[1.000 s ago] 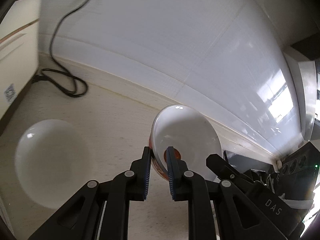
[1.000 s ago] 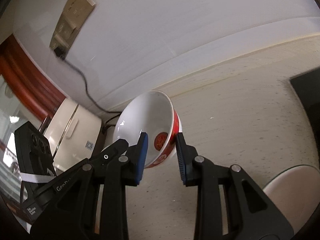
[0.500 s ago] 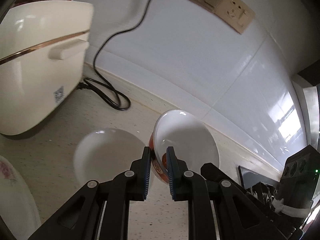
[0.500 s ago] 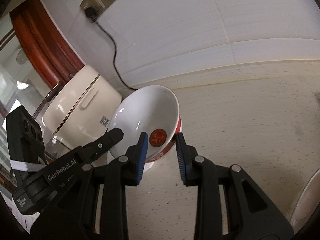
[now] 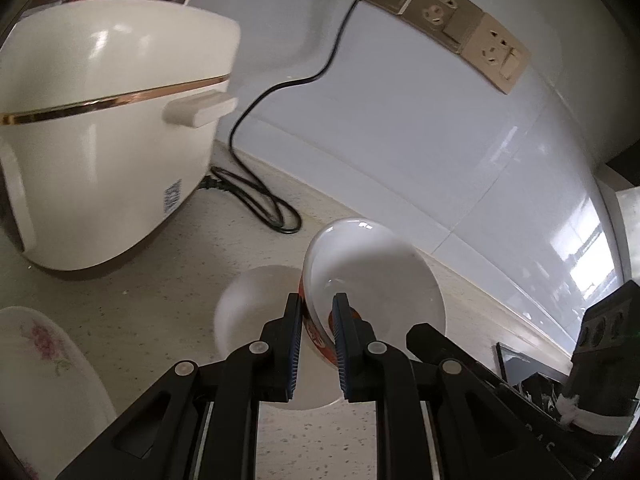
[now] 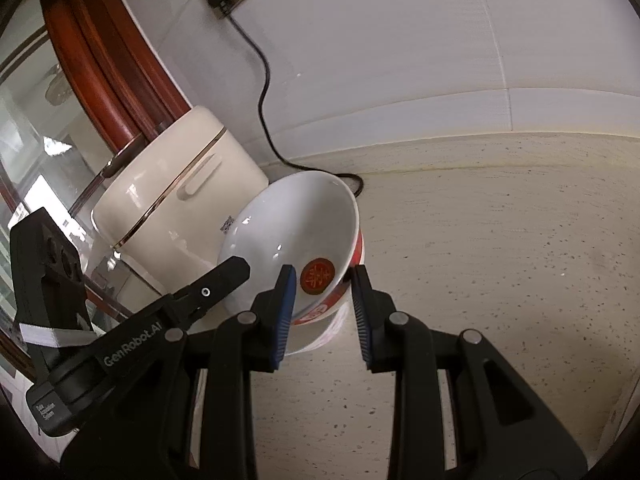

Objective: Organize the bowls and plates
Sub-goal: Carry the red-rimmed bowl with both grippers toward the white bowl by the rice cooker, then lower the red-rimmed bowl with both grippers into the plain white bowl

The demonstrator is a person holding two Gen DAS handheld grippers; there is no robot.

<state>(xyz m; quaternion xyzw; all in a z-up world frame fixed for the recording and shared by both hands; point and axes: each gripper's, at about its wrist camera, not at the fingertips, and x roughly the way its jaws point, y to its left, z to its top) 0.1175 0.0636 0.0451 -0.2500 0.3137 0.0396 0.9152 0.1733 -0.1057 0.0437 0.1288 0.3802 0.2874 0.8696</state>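
The left gripper [image 5: 316, 334] is clamped on the rim of a red-and-white bowl [image 5: 372, 276], one finger inside the wall and one outside, and holds it tilted above the speckled countertop [image 5: 160, 280]. The right gripper [image 6: 322, 308] stands with its jaws apart, straddling the near rim of the same bowl [image 6: 296, 236] without pressing it; whether a pad brushes the wall I cannot tell. The move ahead turns on what lies under the held bowl: a plain white bowl [image 5: 248, 304] sits on the counter directly below and a little to the left of it, its mouth up, partly hidden behind the left fingers, so the carried bowl looks poised to come down and nest into it. The carried bowl's opening tips toward the right gripper, so it would need levelling before it seats. The left gripper is the one doing the carrying; the right is equally near but only guards the far edge. By count: two bowls in view, one floral plate [image 5: 44, 368] at the left edge, one cream rice cooker [image 5: 100, 120] with its black cord [image 5: 260, 196] running to the wall outlets [image 5: 436, 12].
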